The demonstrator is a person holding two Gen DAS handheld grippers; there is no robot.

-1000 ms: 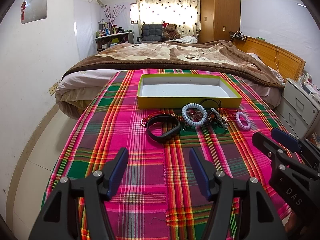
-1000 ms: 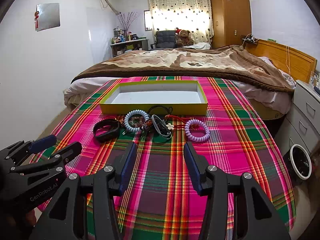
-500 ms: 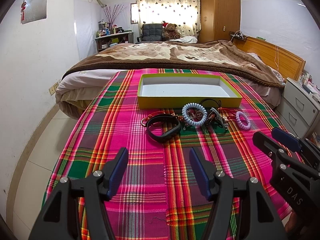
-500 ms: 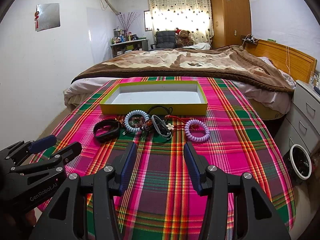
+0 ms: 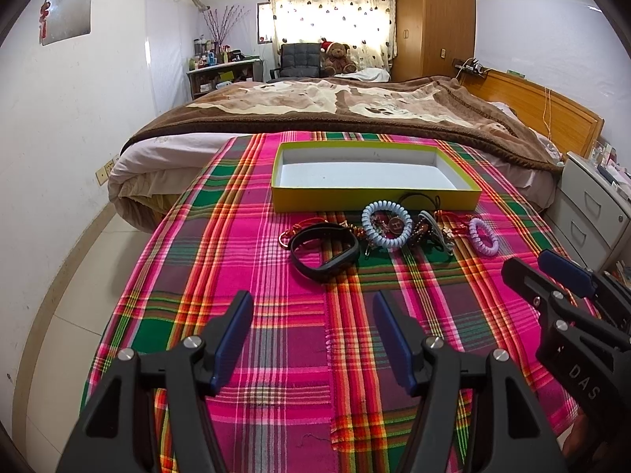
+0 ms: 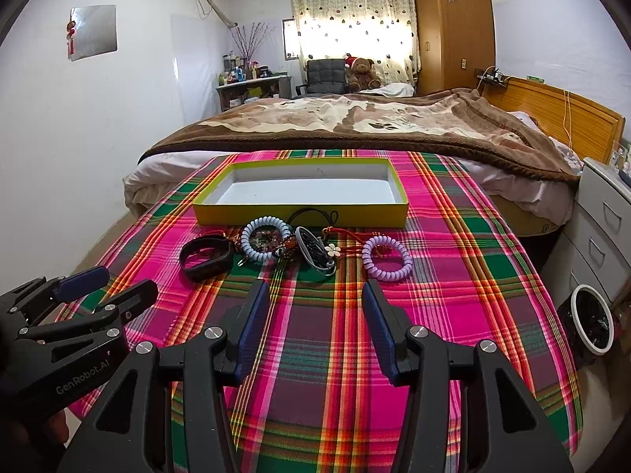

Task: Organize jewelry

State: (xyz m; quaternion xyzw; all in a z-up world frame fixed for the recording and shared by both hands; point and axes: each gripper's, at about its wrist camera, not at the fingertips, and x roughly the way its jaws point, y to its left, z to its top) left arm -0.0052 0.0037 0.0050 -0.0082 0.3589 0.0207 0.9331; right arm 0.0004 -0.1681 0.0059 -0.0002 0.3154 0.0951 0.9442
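Note:
A shallow yellow box (image 5: 374, 198) (image 6: 299, 215) with a white inside stands on the plaid cloth. In front of it lies a row of jewelry: a black band (image 5: 324, 253) (image 6: 206, 257), a pale blue coil bracelet (image 5: 387, 225) (image 6: 263, 239), a dark beaded piece with a white flower (image 6: 315, 253) and a purple coil bracelet (image 5: 483, 235) (image 6: 386, 257). My left gripper (image 5: 313, 307) is open and empty, short of the black band. My right gripper (image 6: 315, 295) is open and empty, just short of the beaded piece.
The plaid cloth (image 5: 252, 260) covers a table against a bed with a brown blanket (image 5: 355, 110). A white drawer unit (image 5: 591, 205) stands at the right, and a black bin with a white rim (image 6: 589, 319) is on the floor beside it.

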